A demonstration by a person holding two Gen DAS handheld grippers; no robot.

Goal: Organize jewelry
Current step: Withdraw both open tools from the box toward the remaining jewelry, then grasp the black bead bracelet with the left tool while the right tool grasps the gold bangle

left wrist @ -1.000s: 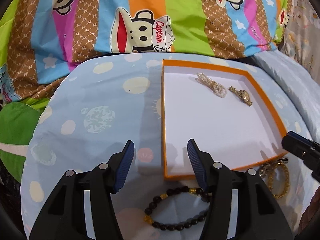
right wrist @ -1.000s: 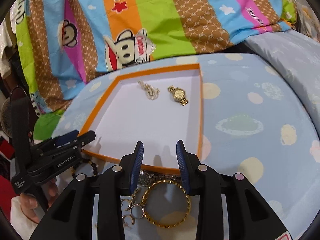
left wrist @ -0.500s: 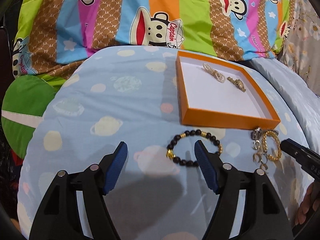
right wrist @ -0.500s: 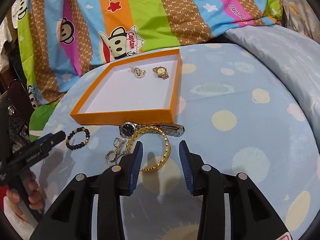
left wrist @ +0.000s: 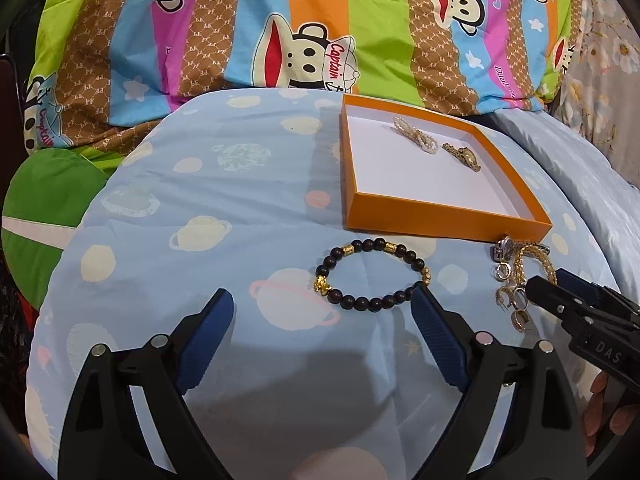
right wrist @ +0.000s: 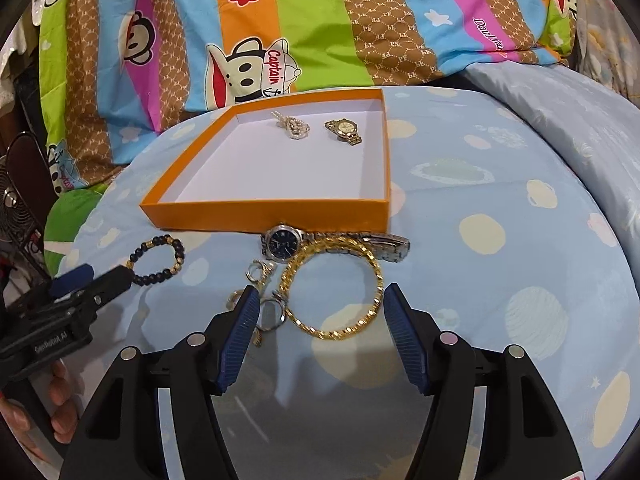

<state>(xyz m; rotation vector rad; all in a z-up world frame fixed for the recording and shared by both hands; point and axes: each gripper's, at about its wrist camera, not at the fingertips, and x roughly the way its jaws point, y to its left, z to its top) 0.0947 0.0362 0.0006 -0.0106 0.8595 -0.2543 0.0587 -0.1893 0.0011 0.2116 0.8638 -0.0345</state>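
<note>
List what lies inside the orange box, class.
Inside the orange box: a pearl piece and a gold watch near the far wall. The near wall hides a strip of floor.

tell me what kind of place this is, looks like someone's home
Probably a bedroom: the work surface is a soft blue planet-print quilt, a striped cartoon monkey blanket is heaped behind it, and jewelry sits in an orange box.

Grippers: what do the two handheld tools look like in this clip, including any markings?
Both the left gripper and the right gripper are black plastic frames with round silver fasteners. Their tapered fingers carry ribbed dark-blue pads. White lettering reading "GenRobot.AI" marks the left gripper's side in the right wrist view; partial letters "DAS" show on the right one. No cables or sleeves are visible.
</note>
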